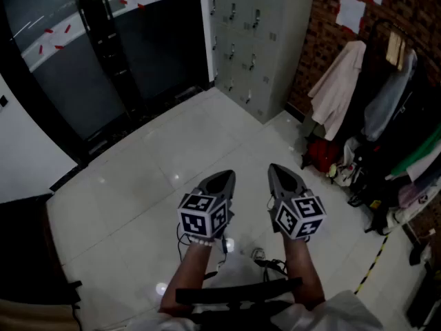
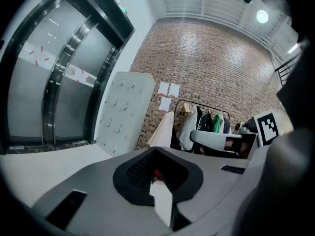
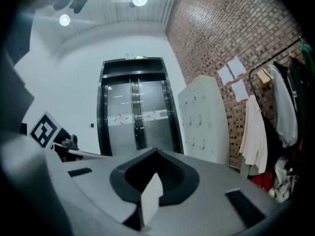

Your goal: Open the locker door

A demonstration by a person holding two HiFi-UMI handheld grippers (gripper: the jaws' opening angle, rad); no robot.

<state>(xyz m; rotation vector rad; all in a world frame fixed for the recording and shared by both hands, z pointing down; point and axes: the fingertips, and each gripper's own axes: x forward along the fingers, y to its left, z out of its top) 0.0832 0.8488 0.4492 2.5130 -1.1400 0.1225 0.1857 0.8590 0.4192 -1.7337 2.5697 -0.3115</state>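
The grey locker cabinet [image 1: 255, 40] with several small handled doors stands far off against the back wall, all doors shut. It also shows in the left gripper view as a pale cabinet [image 2: 120, 112] and in the right gripper view [image 3: 202, 119]. My left gripper [image 1: 224, 178] and right gripper [image 1: 279, 171] are held side by side over the white floor, well short of the lockers and pointing towards them. Both are shut with nothing between the jaws, as seen along the left gripper [image 2: 158, 176] and the right gripper [image 3: 155, 178].
A clothes rack [image 1: 386, 102] with hanging coats and jackets fills the right side by the brick wall, with a red bag [image 1: 322, 154] and shoes beneath. Dark lift doors [image 1: 103, 54] stand left of the lockers. A dark piece of furniture [image 1: 27, 254] sits at lower left.
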